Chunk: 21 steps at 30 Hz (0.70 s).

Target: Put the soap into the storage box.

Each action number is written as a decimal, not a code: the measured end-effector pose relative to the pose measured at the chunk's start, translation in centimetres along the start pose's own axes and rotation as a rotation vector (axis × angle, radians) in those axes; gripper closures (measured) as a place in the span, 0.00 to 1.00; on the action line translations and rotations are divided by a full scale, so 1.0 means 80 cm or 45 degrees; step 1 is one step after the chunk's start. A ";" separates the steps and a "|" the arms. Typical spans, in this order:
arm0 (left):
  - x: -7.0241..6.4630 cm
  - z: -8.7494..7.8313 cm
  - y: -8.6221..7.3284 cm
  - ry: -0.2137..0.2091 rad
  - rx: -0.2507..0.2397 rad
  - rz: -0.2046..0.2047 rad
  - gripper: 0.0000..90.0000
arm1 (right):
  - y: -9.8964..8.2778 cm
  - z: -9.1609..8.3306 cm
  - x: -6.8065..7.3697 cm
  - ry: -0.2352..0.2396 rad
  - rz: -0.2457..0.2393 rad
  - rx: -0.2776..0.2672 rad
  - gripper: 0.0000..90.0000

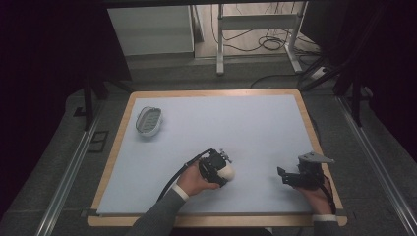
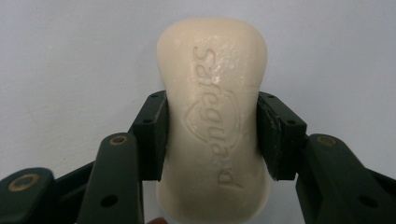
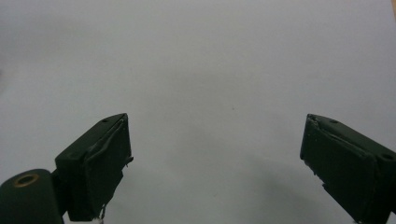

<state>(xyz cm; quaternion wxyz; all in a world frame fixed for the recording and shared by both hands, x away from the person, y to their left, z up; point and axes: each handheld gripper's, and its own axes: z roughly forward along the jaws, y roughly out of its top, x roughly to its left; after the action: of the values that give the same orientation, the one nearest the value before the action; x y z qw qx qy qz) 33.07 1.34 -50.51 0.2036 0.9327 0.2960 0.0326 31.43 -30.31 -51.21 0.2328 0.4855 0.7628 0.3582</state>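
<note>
The left tongs [image 2: 212, 135] clamp a cream soap bar [image 2: 215, 116] near the middle front of the pale blue bench [image 1: 255, 128], while the right tongs [image 3: 217, 158] hang agape and empty well apart from it, and a soap dish [image 1: 149, 120] sits far left.

Pale oval slotted soap dish [image 1: 148, 120] sits upper left on the desk [image 1: 255, 123], well apart from the rest. Cream embossed soap bar [image 2: 214, 121] lies lower centre of frame, betw. the left tongs [image 1: 222, 169] jaws. Right tongs [image 1: 285, 177] at lower right, near desk's right edge, jaws pointing left twd. the soap.
</note>
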 end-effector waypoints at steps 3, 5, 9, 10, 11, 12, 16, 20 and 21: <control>0.002 -0.001 -0.001 -0.004 -0.001 0.002 0.55 | 0.000 0.000 -0.001 -0.004 0.002 -0.003 0.09; 0.005 -0.003 -0.002 -0.024 -0.005 0.012 0.55 | 0.000 0.000 -0.001 -0.005 0.006 -0.001 0.09; 0.014 -0.011 -0.004 -0.045 -0.030 -0.003 0.55 | 0.000 0.000 0.000 -0.004 -0.004 -0.001 0.10; 0.015 -0.014 -0.005 -0.041 -0.038 -0.002 0.55 | 0.000 0.000 0.001 -0.002 -0.005 -0.002 0.10; 0.018 -0.018 -0.006 -0.042 -0.053 -0.005 0.55 | 0.000 0.000 0.001 -0.002 -0.006 -0.001 0.10; 0.018 -0.018 -0.006 -0.042 -0.053 -0.005 0.55 | 0.000 0.000 0.001 -0.002 -0.006 -0.001 0.10; 0.025 -0.028 -0.009 -0.074 -0.090 -0.023 0.55 | 0.000 0.000 0.001 -0.009 -0.011 0.003 0.09; 0.029 -0.031 -0.011 -0.065 -0.099 -0.038 0.55 | 0.000 0.000 0.002 -0.011 -0.017 0.004 0.10; 0.030 -0.032 -0.012 -0.064 -0.106 -0.039 0.55 | 0.000 -0.001 0.002 -0.012 -0.017 0.004 0.09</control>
<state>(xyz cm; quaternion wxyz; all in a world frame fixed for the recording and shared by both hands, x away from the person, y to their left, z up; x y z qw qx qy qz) 34.08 4.33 -48.66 0.2501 0.9192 0.3034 0.0182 31.34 -30.21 -51.18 0.2380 0.4826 0.7654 0.3530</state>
